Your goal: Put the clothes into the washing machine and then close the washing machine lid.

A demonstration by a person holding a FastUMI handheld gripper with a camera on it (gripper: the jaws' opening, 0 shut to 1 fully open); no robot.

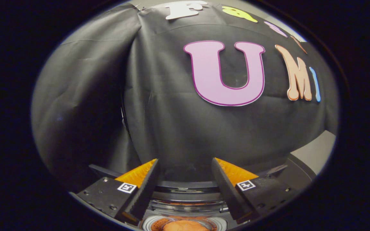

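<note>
One claw (185, 162), fingers spread wide apart and pinching nothing. One washing machine (188, 192) sits right below and between them, with one orange bundle of clothes (185, 225) down inside; no readable writing on it.

Black cloth wall (185, 128) draped behind — pale surface (316, 150) at right, possibly floor.

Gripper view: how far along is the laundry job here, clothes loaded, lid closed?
Looks done: something orange, likely the clothes, lies in the round washing machine opening below the fingers. In hand: nothing; the gripper is open and empty, facing the booth's black cloth wall. Left: closing the lid, judging by the exposed opening.
</note>
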